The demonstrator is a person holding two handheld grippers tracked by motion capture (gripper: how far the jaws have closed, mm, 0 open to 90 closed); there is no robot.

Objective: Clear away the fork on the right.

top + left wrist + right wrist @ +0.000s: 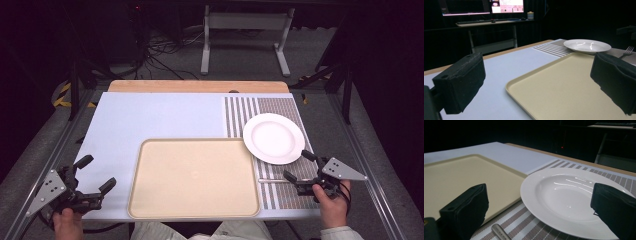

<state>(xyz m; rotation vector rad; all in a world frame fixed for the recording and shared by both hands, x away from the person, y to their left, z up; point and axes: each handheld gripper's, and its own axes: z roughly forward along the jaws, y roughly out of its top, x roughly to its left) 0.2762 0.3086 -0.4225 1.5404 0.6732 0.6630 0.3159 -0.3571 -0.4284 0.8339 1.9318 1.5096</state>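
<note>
- White plate (pixel 273 138) rests on the striped placemat (pixel 287 107), at two o'clock from the beige tray (pixel 194 178), its rim overlapping the tray's corner.
- Right claw (pixel 299 166) gapes wide at the plate's five o'clock, holding nothing; a fork handle (pixel 500 232) lies below it.
- Left claw (pixel 96 172) stands wide open and empty at the tray's nine o'clock, over the bench (pixel 150 115).

Obstacles: plate (pixel 273 138) overlapping tray (pixel 194 177) corner, fork (pixel 272 180) beside tray. Free room: bare table (pixel 150 117) left and beyond.

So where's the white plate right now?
In the high view the white plate sits at the table's right, on the striped placemat, beside the beige tray, ahead of the right tool.
</note>
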